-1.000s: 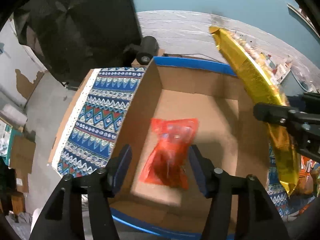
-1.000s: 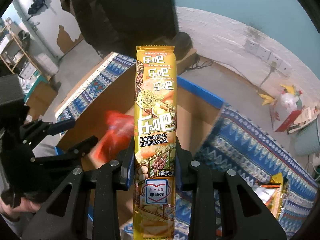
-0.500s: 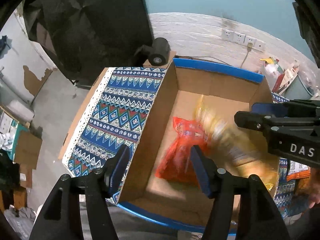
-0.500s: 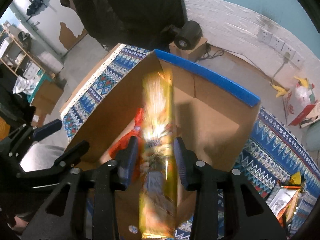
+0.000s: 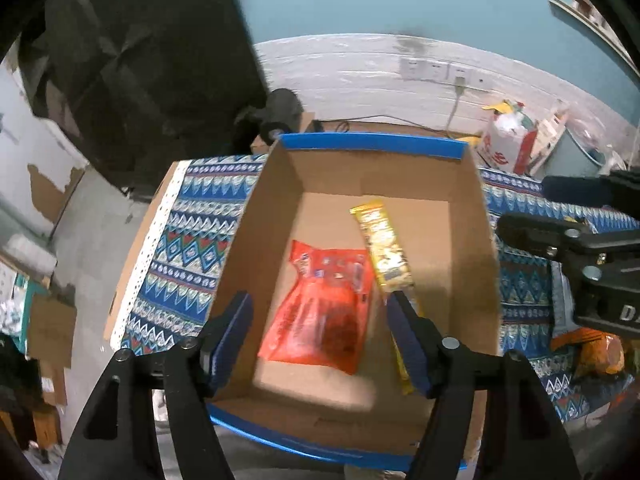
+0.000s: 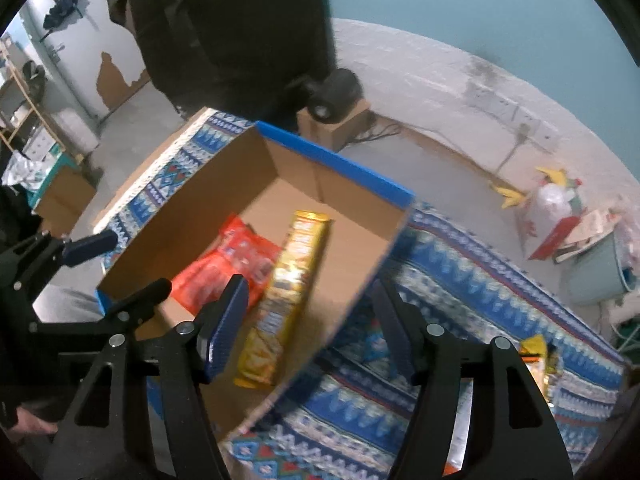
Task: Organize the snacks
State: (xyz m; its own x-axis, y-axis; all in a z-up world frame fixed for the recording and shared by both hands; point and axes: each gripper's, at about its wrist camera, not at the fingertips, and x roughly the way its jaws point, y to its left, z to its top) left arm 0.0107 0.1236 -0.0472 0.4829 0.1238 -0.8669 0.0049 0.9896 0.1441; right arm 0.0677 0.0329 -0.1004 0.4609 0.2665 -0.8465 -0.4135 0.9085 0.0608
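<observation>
A cardboard box with blue rims [image 5: 460, 208] [image 6: 224, 196] sits on a patterned blue cloth. Inside lie a red snack bag [image 5: 320, 312] [image 6: 228, 264] and a long yellow snack pack [image 5: 384, 256] [image 6: 292, 280], side by side on the box floor. My left gripper [image 5: 320, 348] is open and empty above the box's near end. My right gripper [image 6: 308, 328] is open and empty above the box's right wall; it also shows at the right of the left wrist view [image 5: 568, 236].
The patterned cloth [image 5: 188, 248] [image 6: 472, 280] covers the table. More snack packs lie on it at the right [image 5: 600, 348] [image 6: 540, 356]. A red and white bag [image 5: 508, 144] and a black round device [image 6: 332, 96] stand on the floor behind.
My right gripper opened and dropped the yellow pack into the box beside the red bag, then drew back to the right. My left gripper stayed open and pulled back a little.
</observation>
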